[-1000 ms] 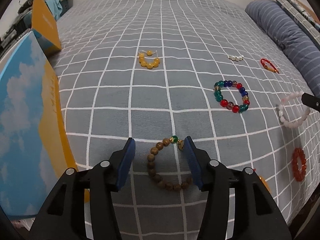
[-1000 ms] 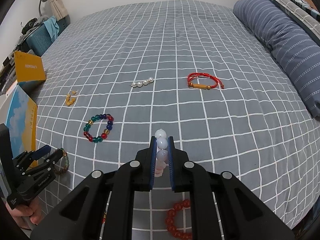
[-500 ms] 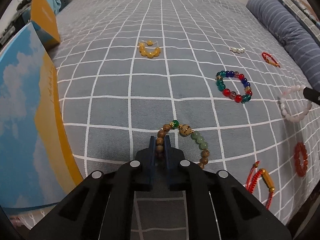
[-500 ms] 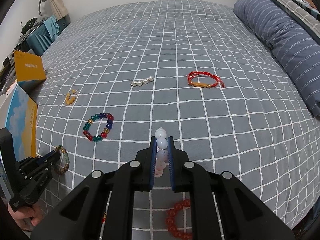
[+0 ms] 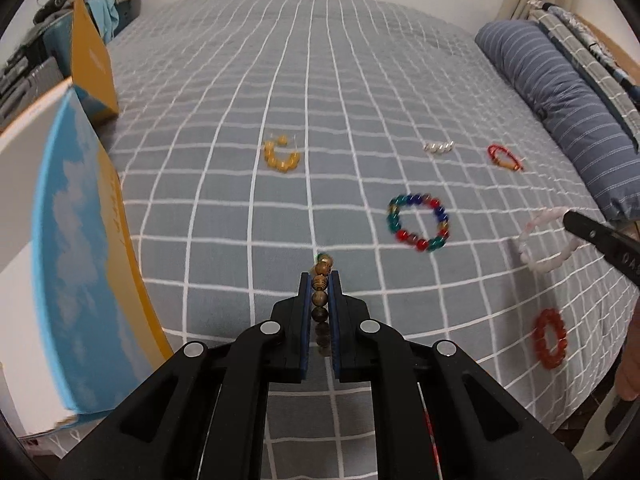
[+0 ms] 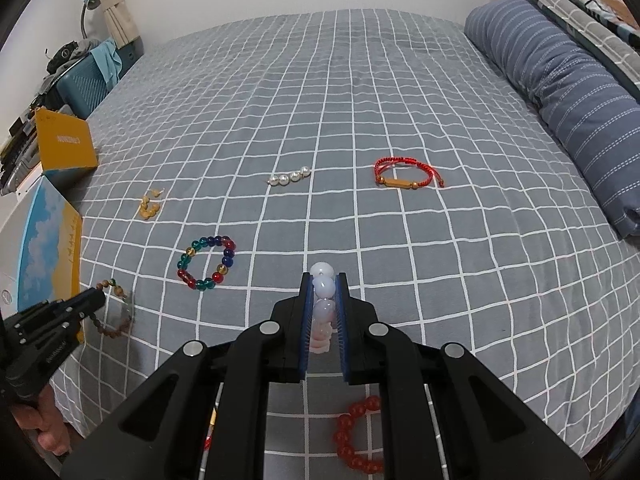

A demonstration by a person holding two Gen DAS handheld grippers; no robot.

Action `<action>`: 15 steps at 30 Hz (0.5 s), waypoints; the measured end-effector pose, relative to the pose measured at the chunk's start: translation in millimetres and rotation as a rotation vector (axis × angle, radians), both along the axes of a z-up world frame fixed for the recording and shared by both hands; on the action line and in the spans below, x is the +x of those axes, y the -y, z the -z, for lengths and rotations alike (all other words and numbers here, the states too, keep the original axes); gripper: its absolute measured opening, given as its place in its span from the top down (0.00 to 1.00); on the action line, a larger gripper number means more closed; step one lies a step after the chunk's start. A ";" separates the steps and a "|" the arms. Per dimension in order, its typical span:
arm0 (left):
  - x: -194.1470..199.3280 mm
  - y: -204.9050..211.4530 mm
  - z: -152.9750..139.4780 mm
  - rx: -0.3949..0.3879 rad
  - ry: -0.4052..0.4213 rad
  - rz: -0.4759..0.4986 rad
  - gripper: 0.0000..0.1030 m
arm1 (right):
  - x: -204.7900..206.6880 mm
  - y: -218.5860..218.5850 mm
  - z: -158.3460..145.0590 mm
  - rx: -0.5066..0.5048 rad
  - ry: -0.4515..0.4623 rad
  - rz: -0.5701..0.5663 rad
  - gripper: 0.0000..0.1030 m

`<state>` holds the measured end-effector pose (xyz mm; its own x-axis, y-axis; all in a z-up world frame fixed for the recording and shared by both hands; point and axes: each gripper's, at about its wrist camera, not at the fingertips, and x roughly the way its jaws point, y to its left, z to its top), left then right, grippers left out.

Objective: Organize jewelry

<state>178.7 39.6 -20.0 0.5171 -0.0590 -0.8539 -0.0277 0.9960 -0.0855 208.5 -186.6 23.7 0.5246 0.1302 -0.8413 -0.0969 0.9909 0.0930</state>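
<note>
At lower centre of each wrist view, the left gripper [image 5: 320,280] is pinching the wooden bracelet [image 5: 321,298] and the right gripper [image 6: 323,284] the pale pink bracelet [image 6: 322,308], probably gripping each for carrying toward the open box [image 6: 48,248].

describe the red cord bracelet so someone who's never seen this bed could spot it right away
Start at the long blue striped bolster pillow along the grey checked bedspread. Just off its near end lies the red woven cord bracelet, beside a short row of white pearls. Unlike the beaded bracelets, it is thin cord with one gold bar.
</note>
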 end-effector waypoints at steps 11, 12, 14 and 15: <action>-4.0 -8.1 -42.4 -0.002 0.070 -0.008 0.93 | -7.4 -9.9 -25.7 -0.004 0.056 -0.016 0.90; -5.2 -9.9 -48.1 0.001 0.079 -0.011 0.93 | -7.8 -11.3 -28.3 -0.004 0.061 -0.018 0.90; -6.4 -14.2 -55.7 0.004 0.091 -0.015 0.93 | -9.0 -15.2 -34.7 -0.003 0.073 -0.025 0.90; -7.6 -17.0 -60.7 0.007 0.097 -0.020 0.93 | -9.6 -18.1 -38.6 -0.002 0.081 -0.029 0.90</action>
